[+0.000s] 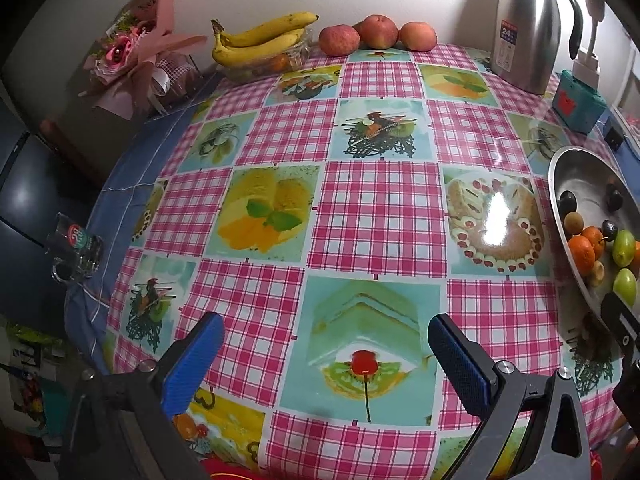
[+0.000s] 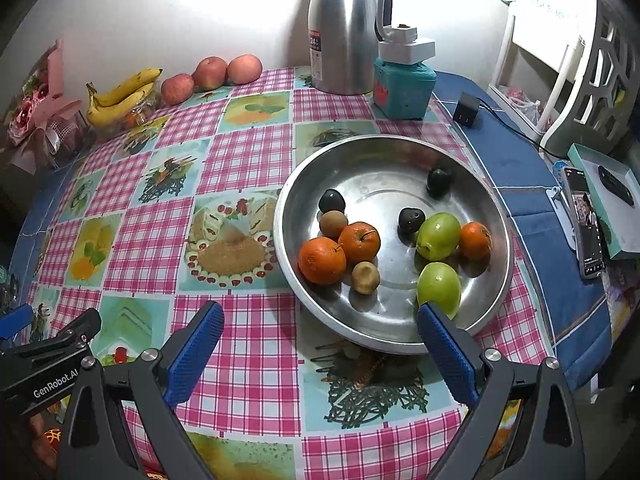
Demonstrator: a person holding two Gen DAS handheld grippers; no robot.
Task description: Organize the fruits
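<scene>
3 oranges are seen in the round steel bowl just beyond the wide, empty right tongs; left tongs likewise gape wide.

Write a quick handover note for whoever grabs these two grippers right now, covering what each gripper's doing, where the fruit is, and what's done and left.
Left gripper: open, empty, above the bare tablecloth.
Right gripper: open, empty, at the near rim of the steel bowl.
In the bowl: three oranges, two green fruits, two brown fruits and three dark fruits, all mixed.
At the back by the wall: bananas lying on a clear dish, three apples in a row beside them.
Done: nothing visibly sorted from the bowl.
Left: sorting the bowl's fruit; no target container is obvious.
</scene>
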